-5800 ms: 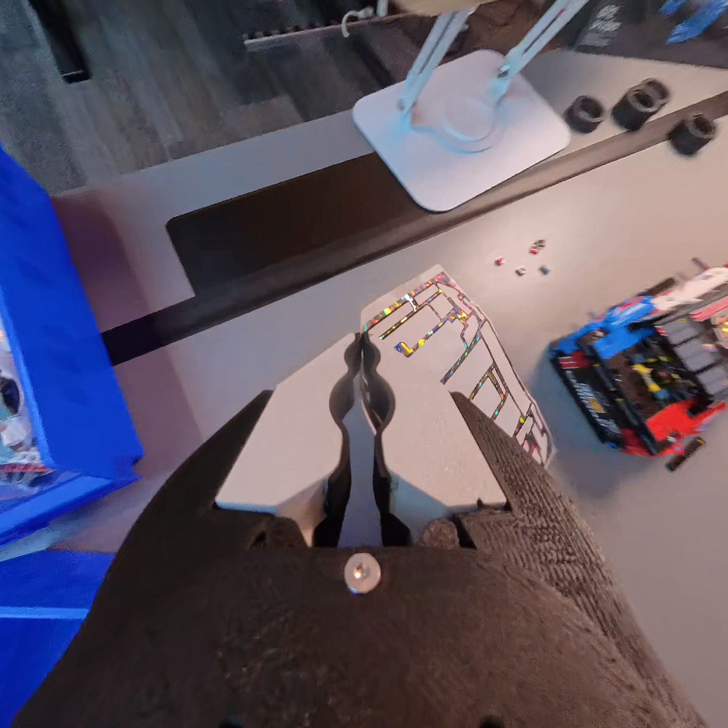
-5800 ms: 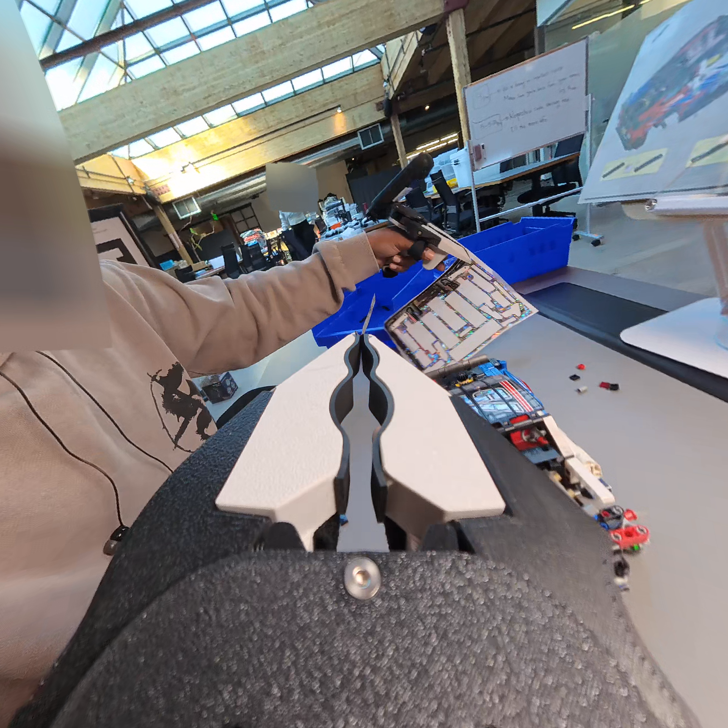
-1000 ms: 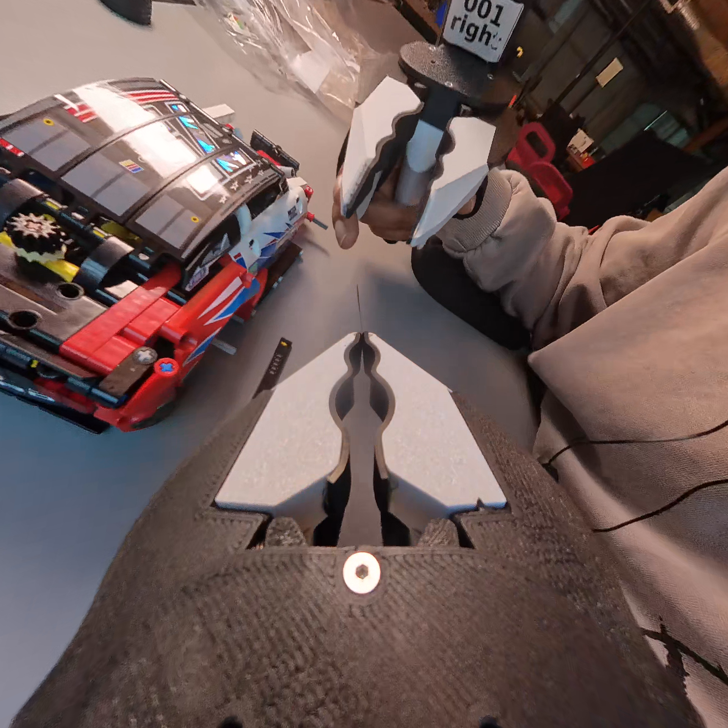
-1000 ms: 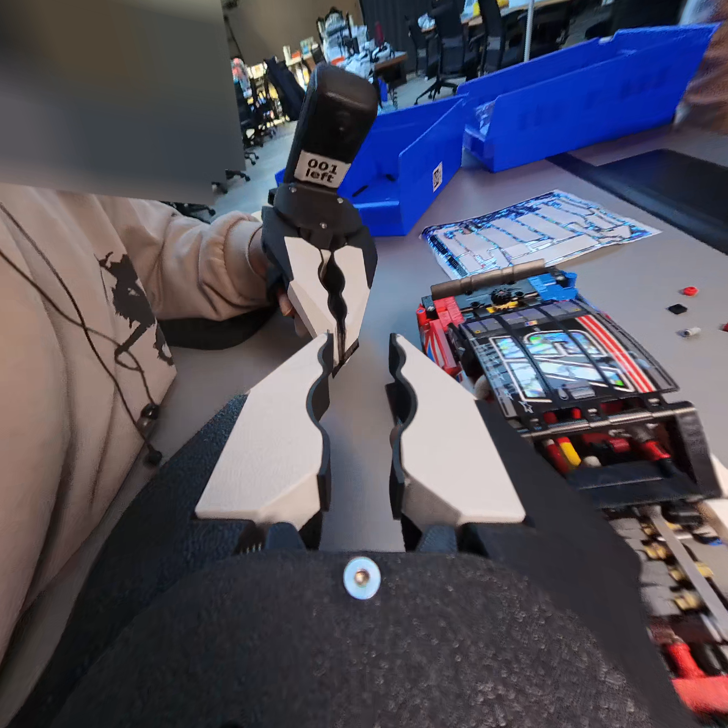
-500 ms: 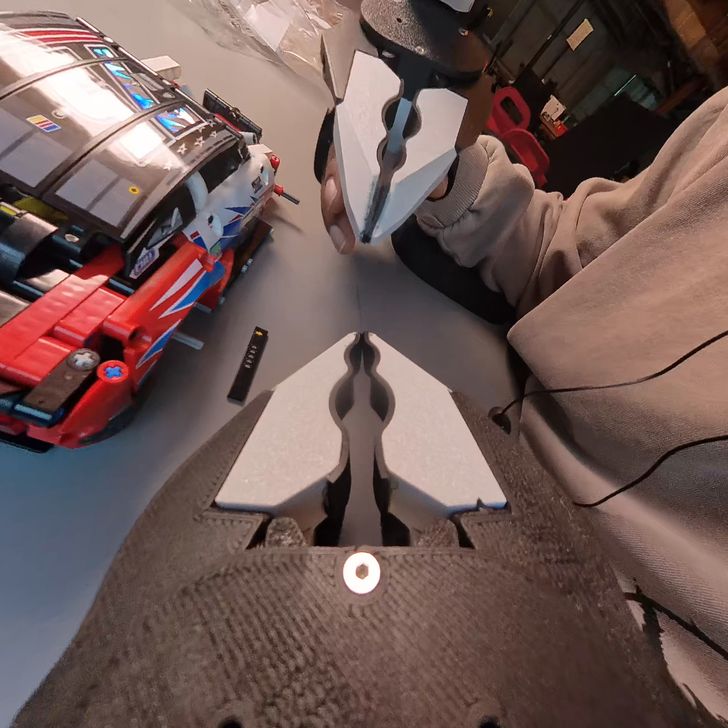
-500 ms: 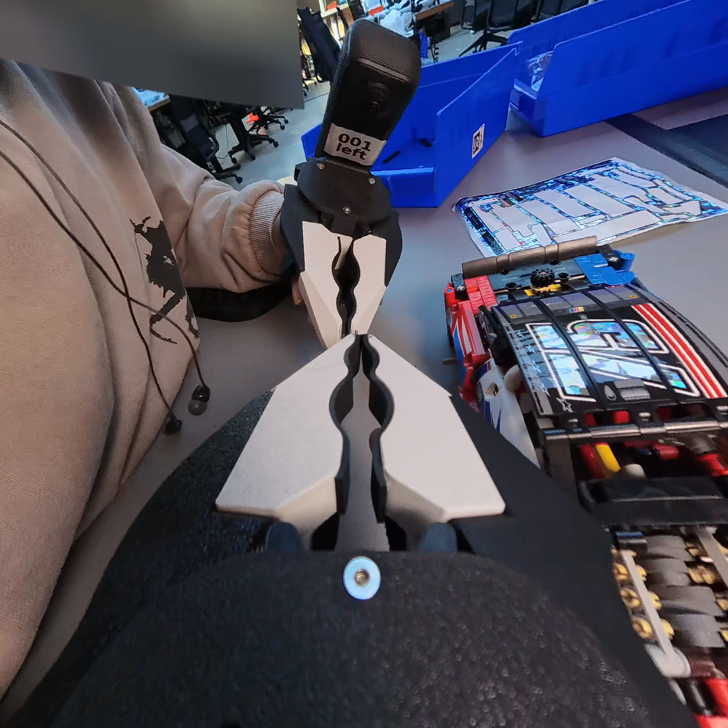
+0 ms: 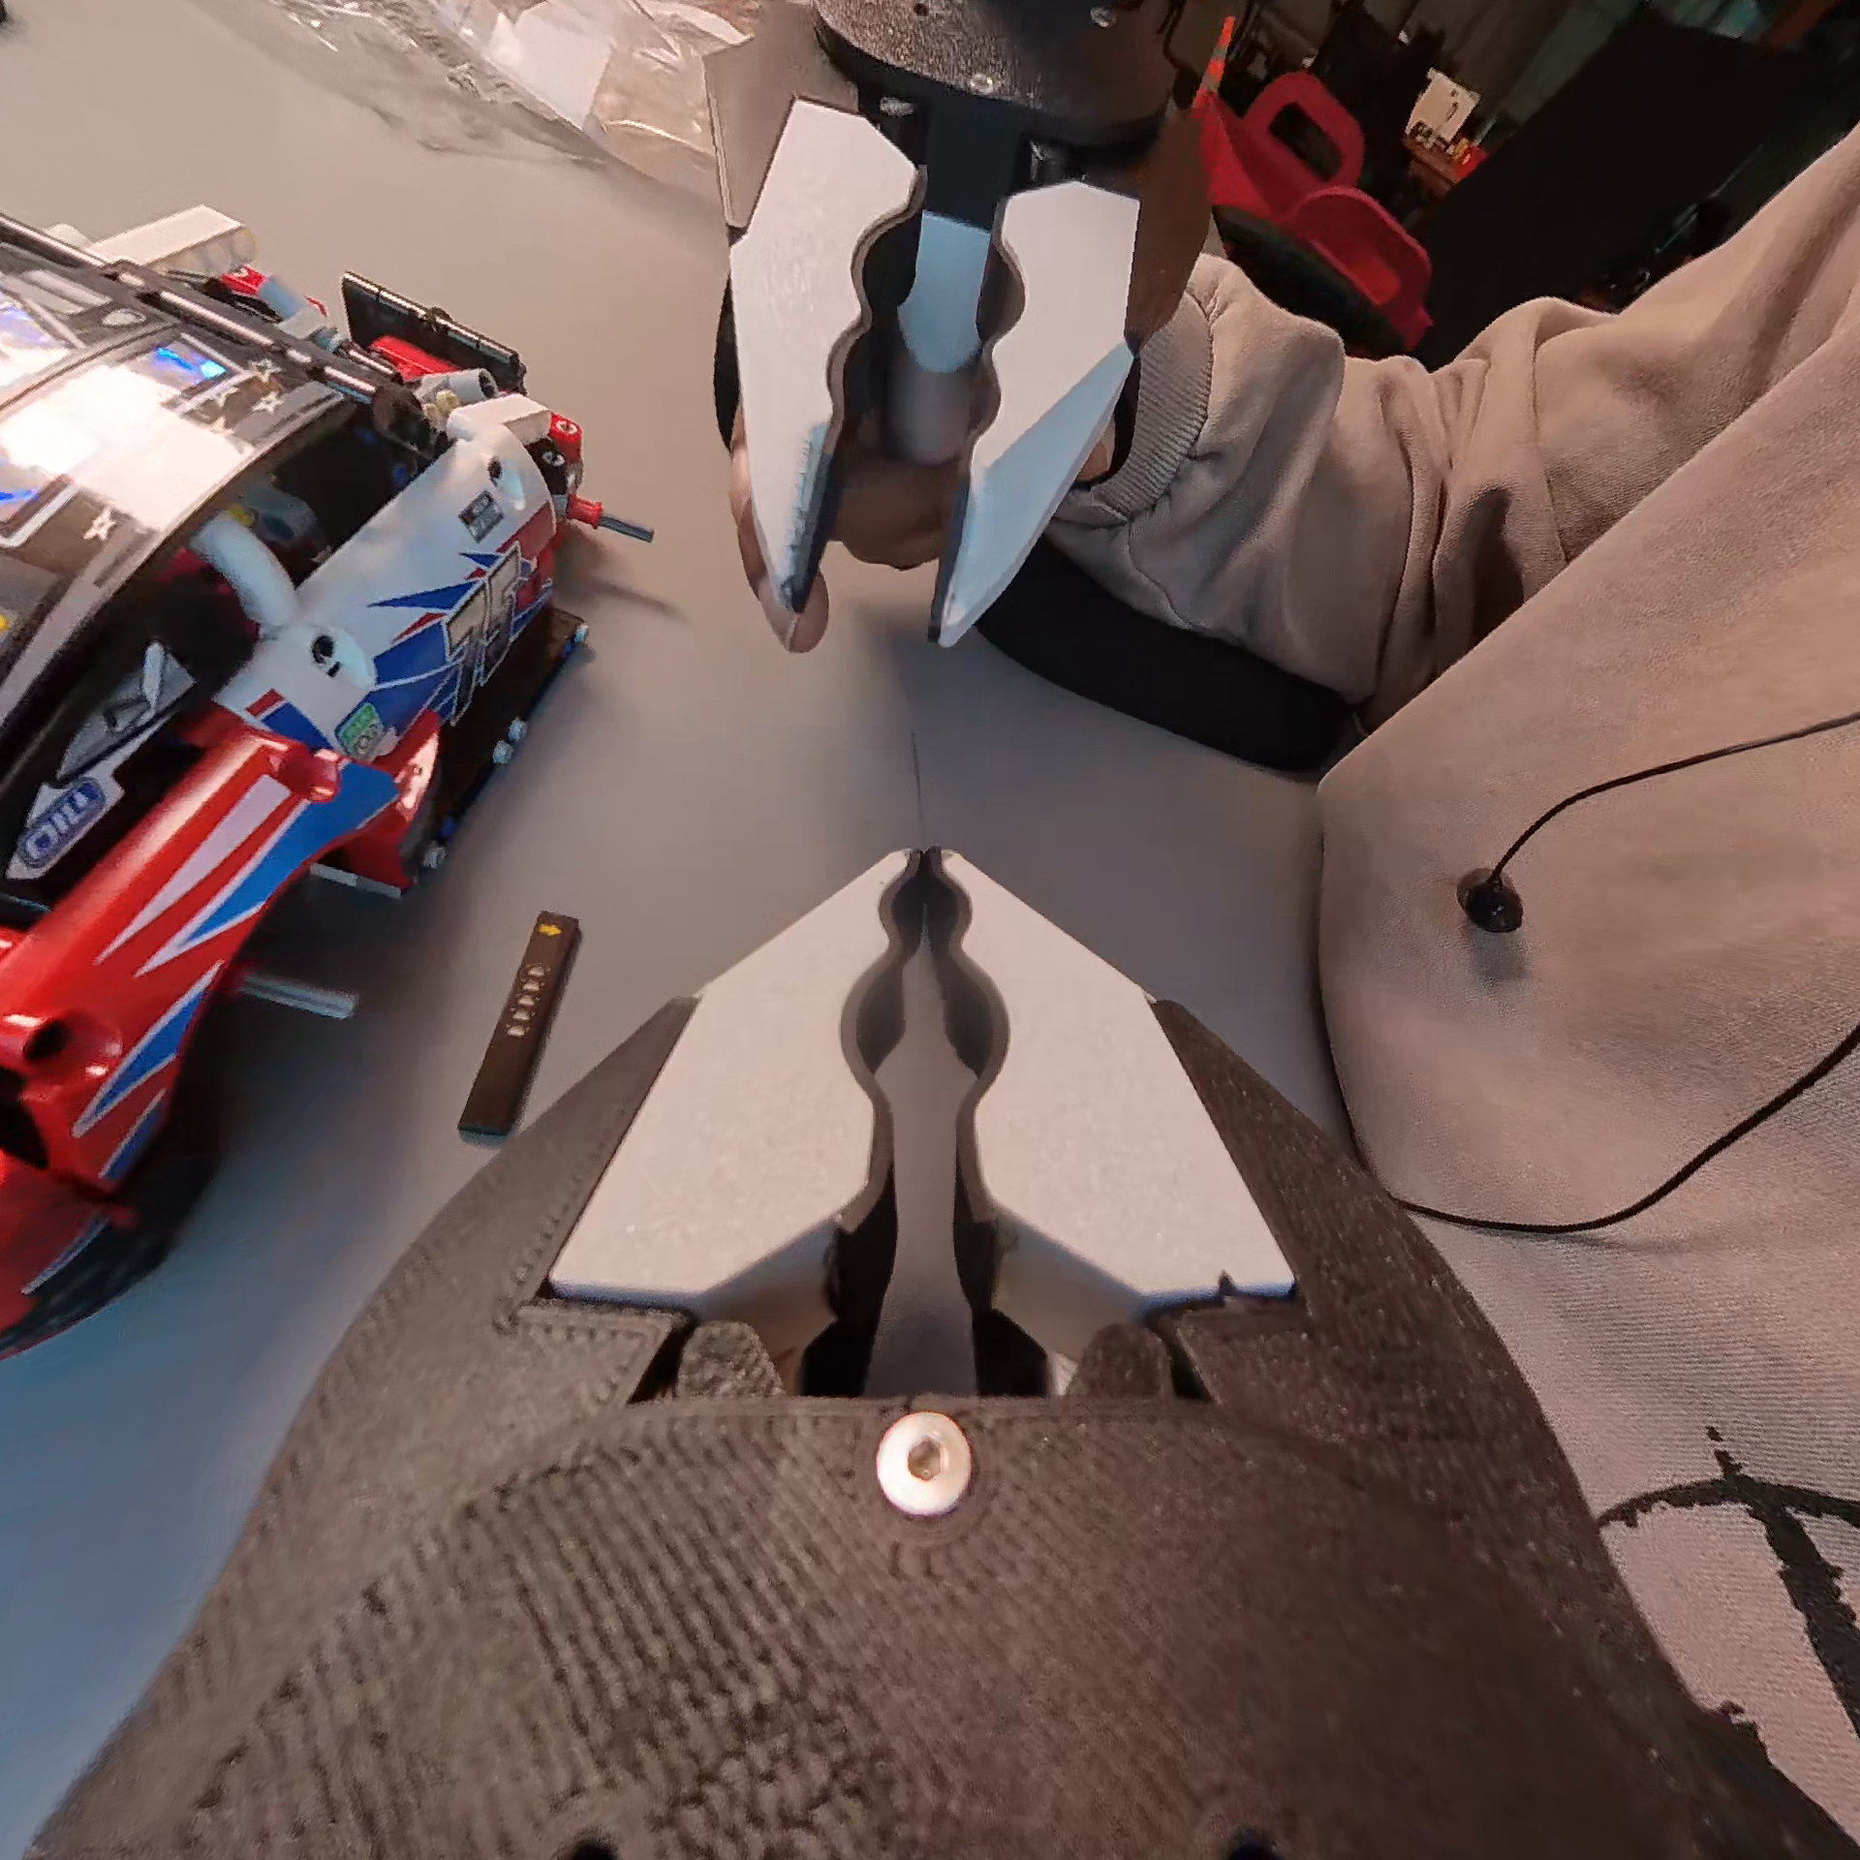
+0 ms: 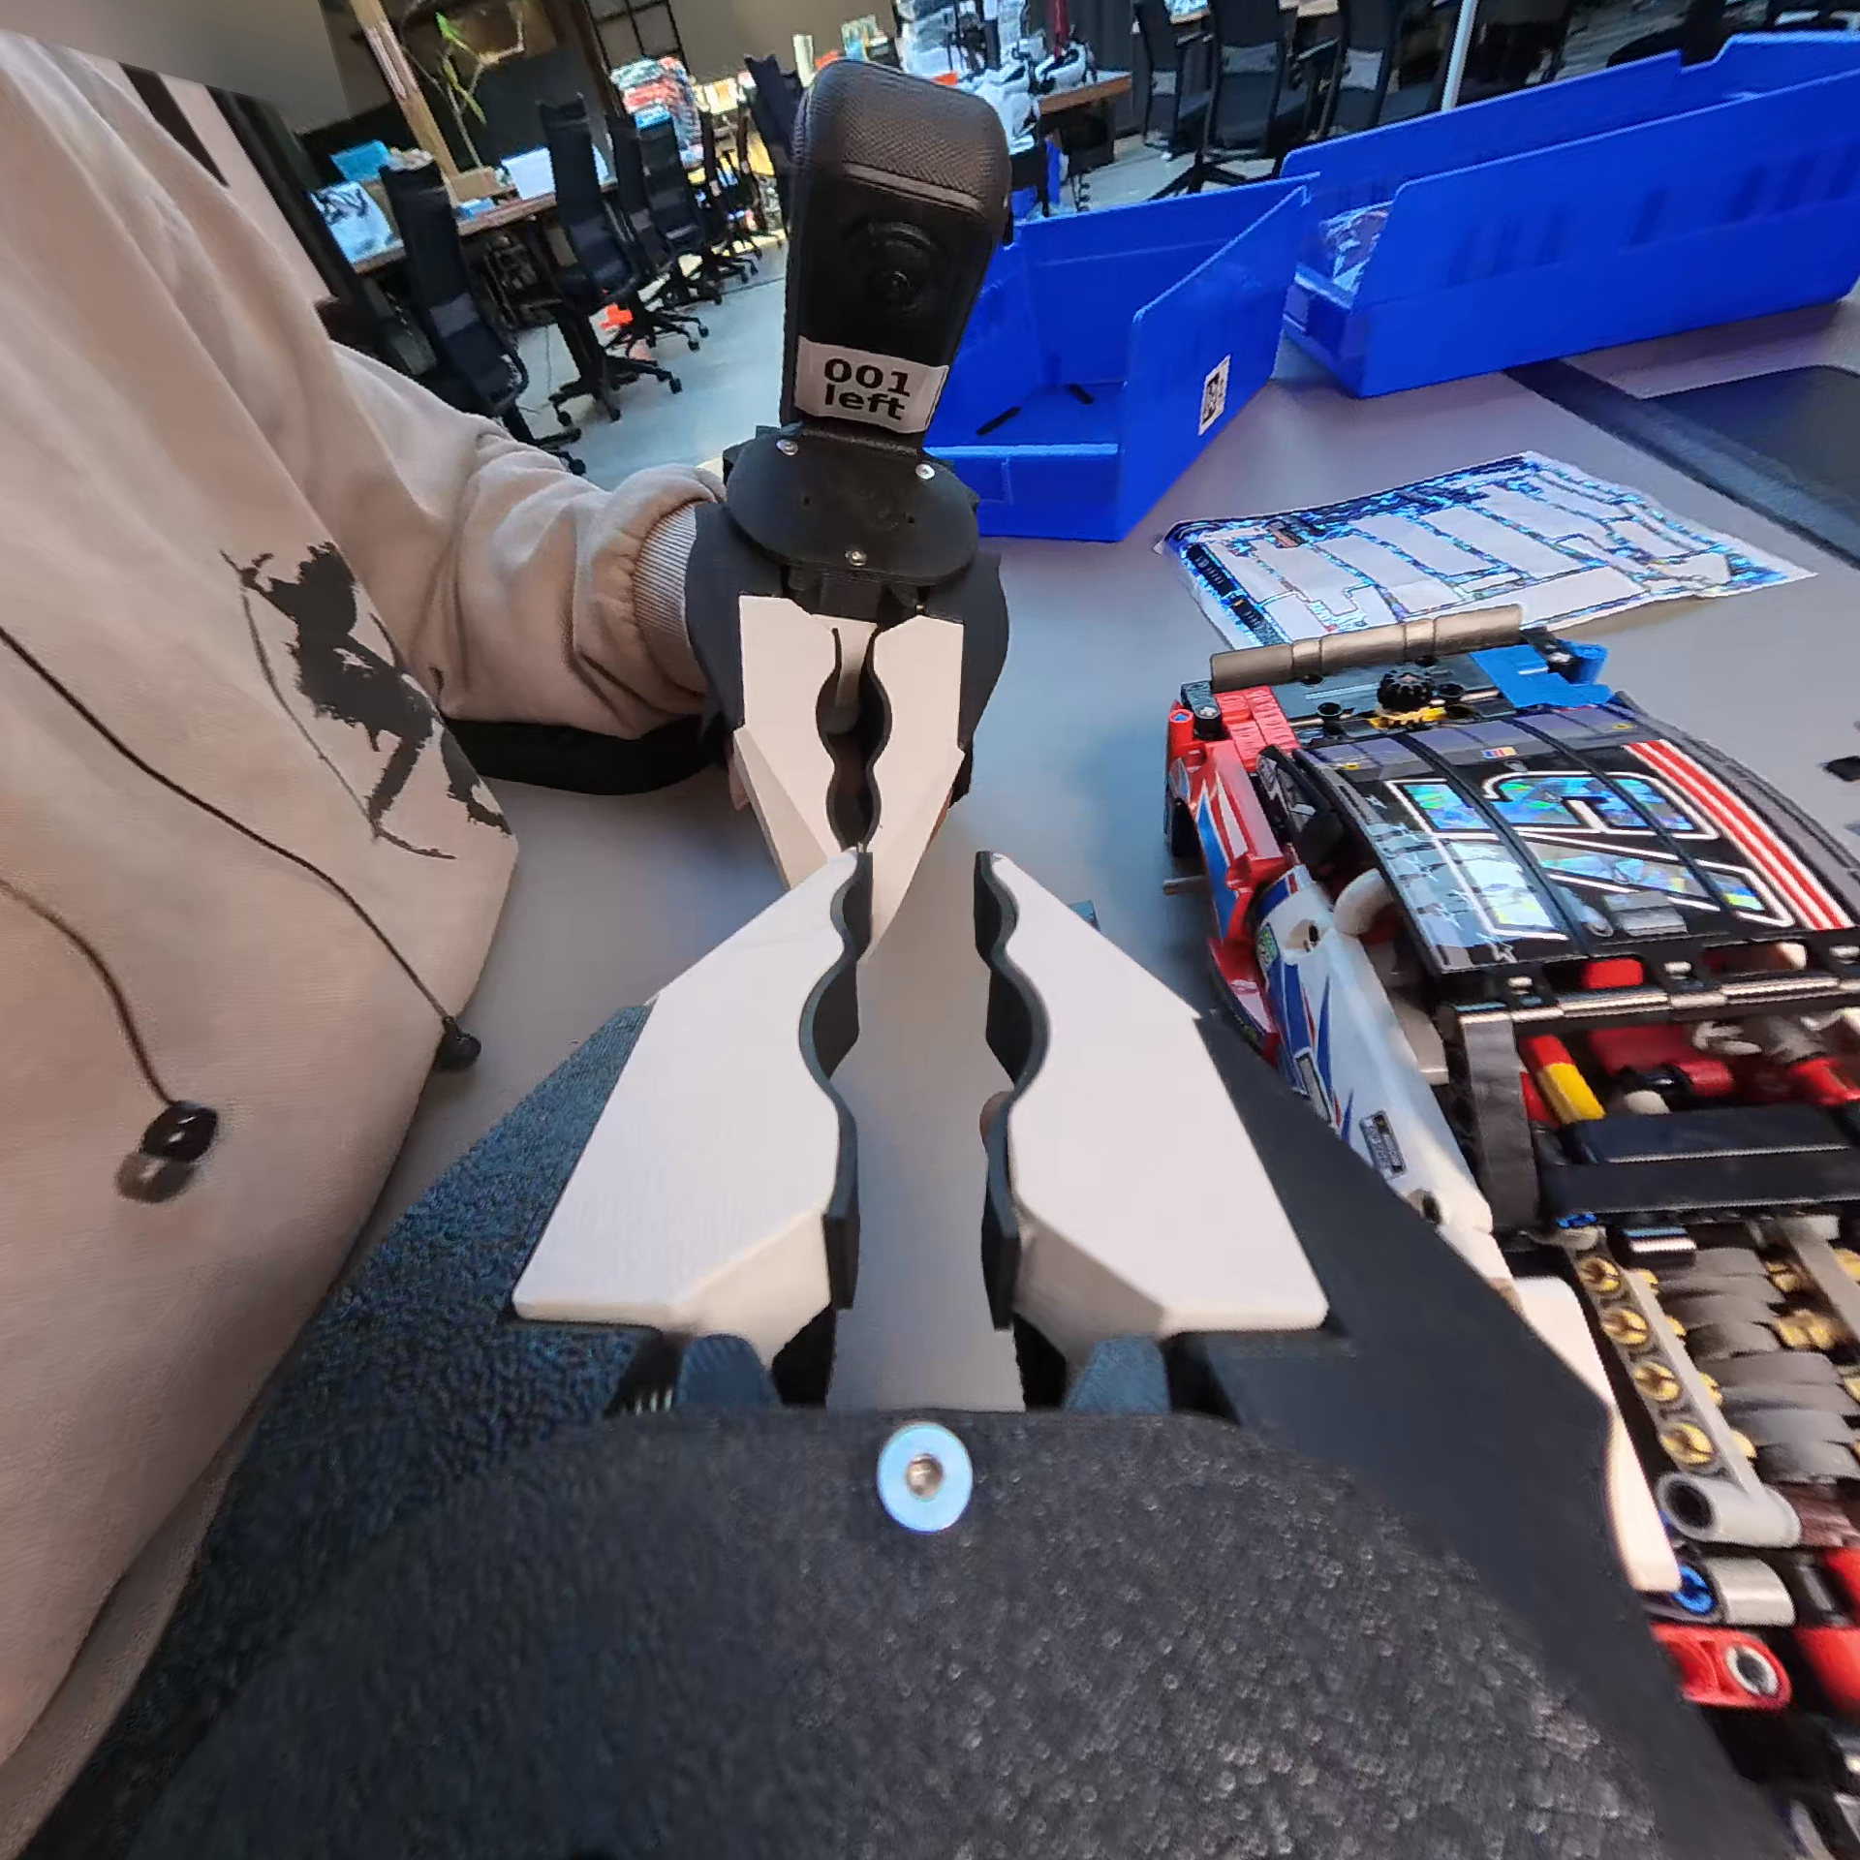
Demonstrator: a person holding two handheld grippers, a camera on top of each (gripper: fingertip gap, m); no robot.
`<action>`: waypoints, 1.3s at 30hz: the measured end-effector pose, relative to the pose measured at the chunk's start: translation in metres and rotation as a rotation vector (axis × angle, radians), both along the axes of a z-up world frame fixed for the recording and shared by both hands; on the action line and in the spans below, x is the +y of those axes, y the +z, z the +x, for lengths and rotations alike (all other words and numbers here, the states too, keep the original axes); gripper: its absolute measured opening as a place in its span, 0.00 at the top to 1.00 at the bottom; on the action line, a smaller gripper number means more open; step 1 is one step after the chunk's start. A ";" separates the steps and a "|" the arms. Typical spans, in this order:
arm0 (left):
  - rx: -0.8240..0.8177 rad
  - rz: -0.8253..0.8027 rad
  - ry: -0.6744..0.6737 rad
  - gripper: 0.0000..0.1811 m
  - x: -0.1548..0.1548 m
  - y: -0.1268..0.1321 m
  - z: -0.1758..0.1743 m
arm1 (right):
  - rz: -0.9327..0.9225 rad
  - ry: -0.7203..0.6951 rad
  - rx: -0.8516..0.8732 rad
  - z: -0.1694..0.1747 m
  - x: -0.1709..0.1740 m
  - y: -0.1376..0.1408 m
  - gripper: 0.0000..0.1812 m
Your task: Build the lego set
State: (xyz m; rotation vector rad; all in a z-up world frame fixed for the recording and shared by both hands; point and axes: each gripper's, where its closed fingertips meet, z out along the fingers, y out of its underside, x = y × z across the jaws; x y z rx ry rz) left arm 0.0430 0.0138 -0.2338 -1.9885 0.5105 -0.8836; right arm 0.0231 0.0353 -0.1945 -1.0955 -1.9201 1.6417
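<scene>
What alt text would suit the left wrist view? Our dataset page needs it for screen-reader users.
The left tongs, shut on a thin sticker, point across a grey table at the open right tongs facing them. A red, white and blue lego car sits to the left with a black strip piece beside it; a beige sleeve fills the right.

Left wrist view: sits low over the grey table point(image 7: 705, 785), close beside the toy car point(image 7: 252, 644), facing the person's chest and the right gripper point(image 7: 866, 614).
Right wrist view: also low and close to the car point(image 8: 1510, 906), on its other end, facing the left gripper point(image 8: 856, 845) and blue bins point(image 8: 1107, 403) beyond.
Shared: the car, the table beside it, the beige sweatshirt point(image 8: 201, 604).
</scene>
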 end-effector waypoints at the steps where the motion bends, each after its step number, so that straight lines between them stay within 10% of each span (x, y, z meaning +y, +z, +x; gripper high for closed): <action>1: 0.004 0.005 0.003 1.00 0.000 0.001 0.000 | 0.001 -0.007 0.004 0.000 0.000 0.001 0.90; 13: -0.512 -0.084 0.004 1.00 -0.001 0.046 -0.023 | -0.123 -0.037 -0.004 -0.005 0.002 0.010 0.93; 30: -0.533 -0.110 -0.037 1.00 -0.005 0.046 -0.009 | -0.297 0.017 -0.105 -0.007 -0.019 0.016 0.95; 39: -0.798 0.060 0.215 1.00 0.016 0.080 -0.055 | -0.313 -0.108 -0.022 -0.024 -0.016 0.024 0.94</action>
